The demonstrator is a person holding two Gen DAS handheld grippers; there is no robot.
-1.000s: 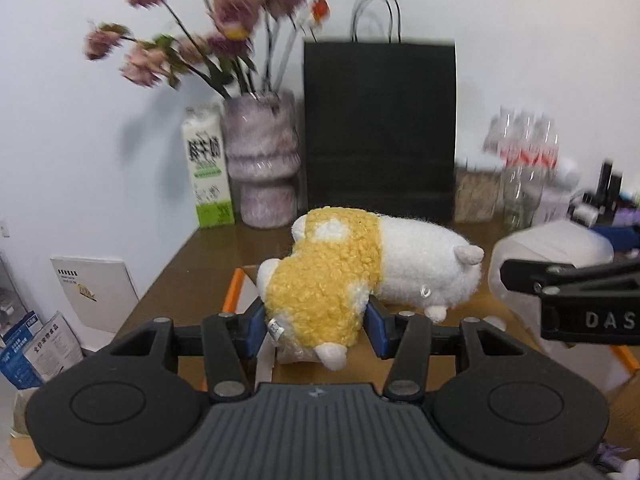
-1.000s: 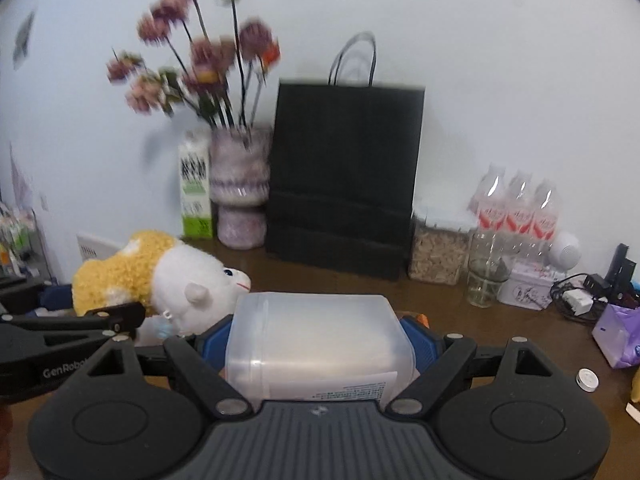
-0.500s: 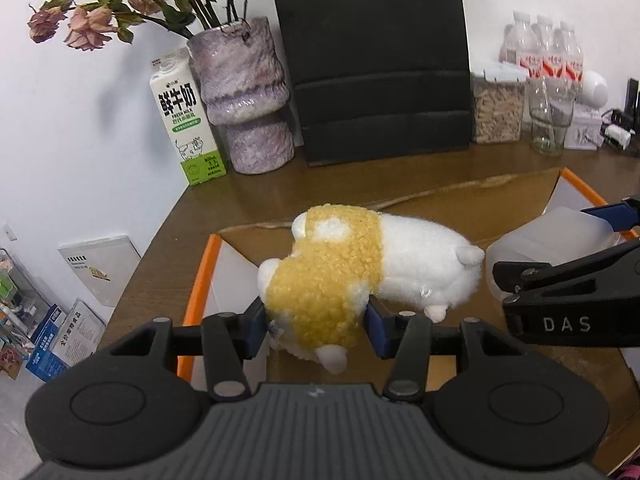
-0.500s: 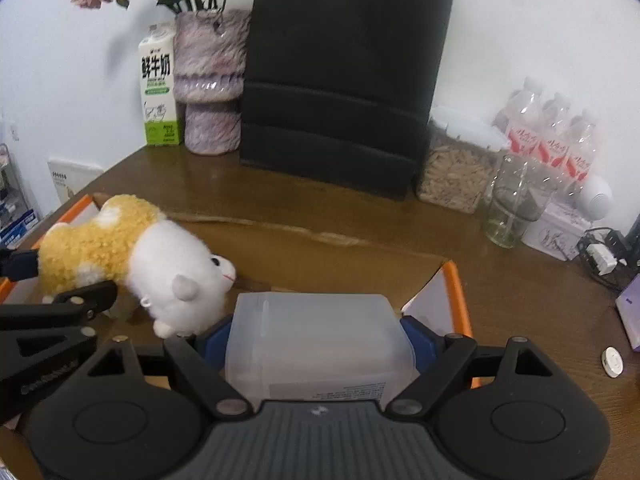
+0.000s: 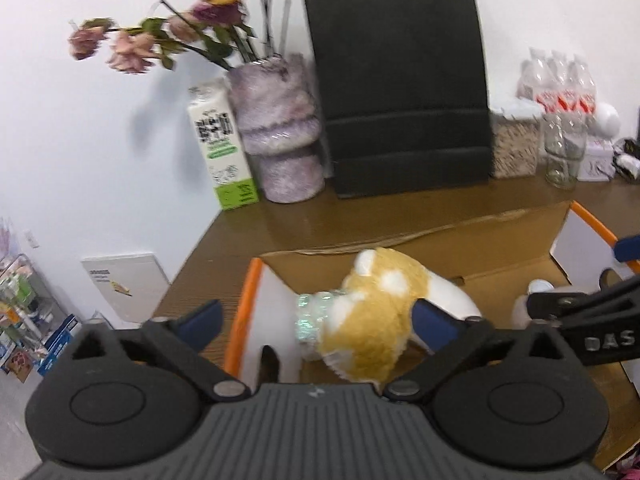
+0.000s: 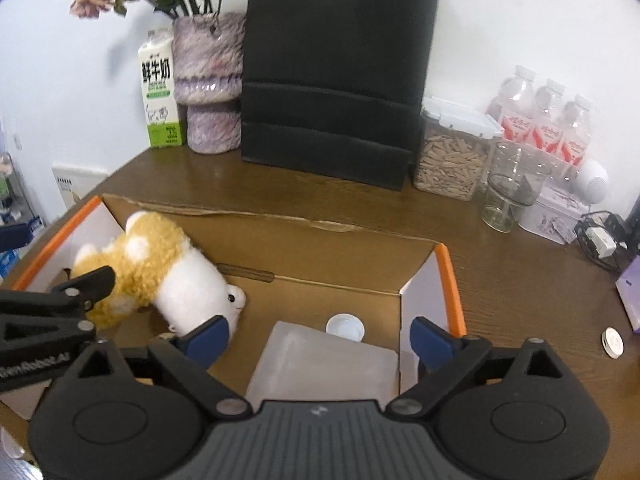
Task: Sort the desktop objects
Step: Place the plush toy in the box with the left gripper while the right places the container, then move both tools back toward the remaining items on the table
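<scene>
A yellow and white plush toy [image 5: 372,320] lies in the open cardboard box [image 5: 240,320], between the fingers of my left gripper [image 5: 316,322]. The jaws are opening wide and neither pad squeezes the toy, though it lies close to the right pad. In the right wrist view the plush toy [image 6: 160,276] rests in the left part of the box [image 6: 450,284]. A translucent plastic container [image 6: 324,360] with a white cap lies on the box floor between the fingers of my right gripper [image 6: 320,338]. Its jaws are also opening, and both pads stand clear of the container.
At the back of the brown table stand a black paper bag [image 6: 336,72], a purple vase [image 6: 208,84] of flowers and a milk carton [image 6: 160,96]. To the right are a seed jar [image 6: 448,164], a glass [image 6: 508,188] and water bottles [image 6: 544,120]. A small white disc [image 6: 613,342] lies at the right.
Both grippers went from shut to wide open. The plush toy left the left pads and sank into the box; the container dropped from the right pads onto the box floor.
</scene>
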